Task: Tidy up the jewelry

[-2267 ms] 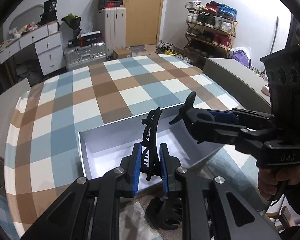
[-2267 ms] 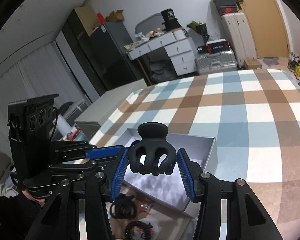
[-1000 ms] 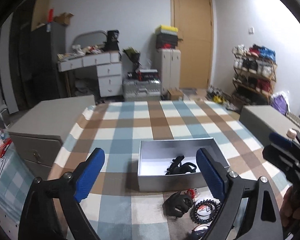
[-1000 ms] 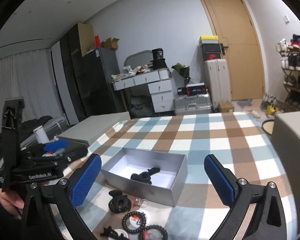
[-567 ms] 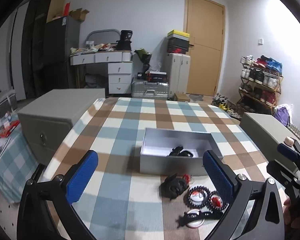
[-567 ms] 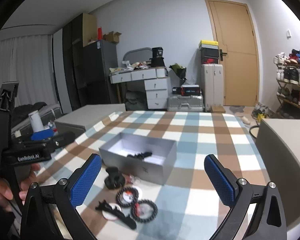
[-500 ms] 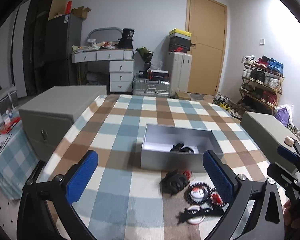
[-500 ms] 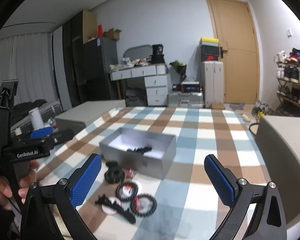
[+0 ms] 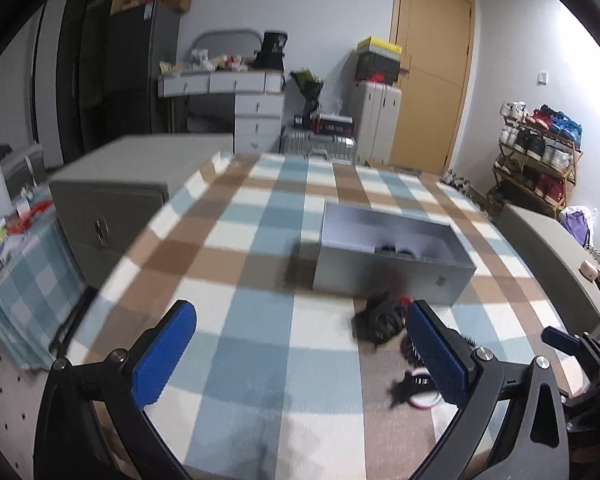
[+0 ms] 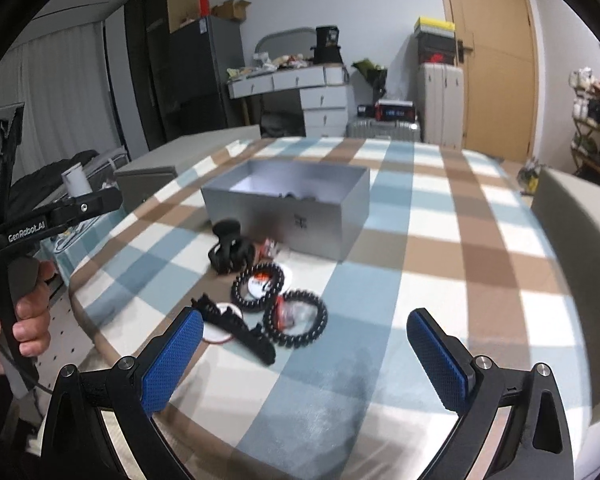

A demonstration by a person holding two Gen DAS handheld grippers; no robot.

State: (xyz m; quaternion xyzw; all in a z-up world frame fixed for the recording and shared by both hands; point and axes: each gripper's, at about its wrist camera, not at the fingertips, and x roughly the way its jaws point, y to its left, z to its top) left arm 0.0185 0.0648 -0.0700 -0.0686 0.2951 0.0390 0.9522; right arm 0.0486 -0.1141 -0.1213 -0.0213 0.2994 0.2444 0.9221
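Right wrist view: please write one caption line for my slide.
Open right gripper above hair clips and coil bands beside the grey box.

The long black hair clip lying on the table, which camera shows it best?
The right wrist view: the long black hair clip lies whole and fairly sharp beside two beaded bracelets. The left wrist view shows only a blurred dark tip behind its right finger.

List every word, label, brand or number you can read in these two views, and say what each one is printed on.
"GenRobot.AI": white lettering on the black body of the left hand-held gripper, seen in the right wrist view.
Small dark mark on the front wall of the grey box: too blurred to read.
Labels inside the black bead bracelets: too blurred to read.
Print on the boxes beside the suitcase: too small to read.
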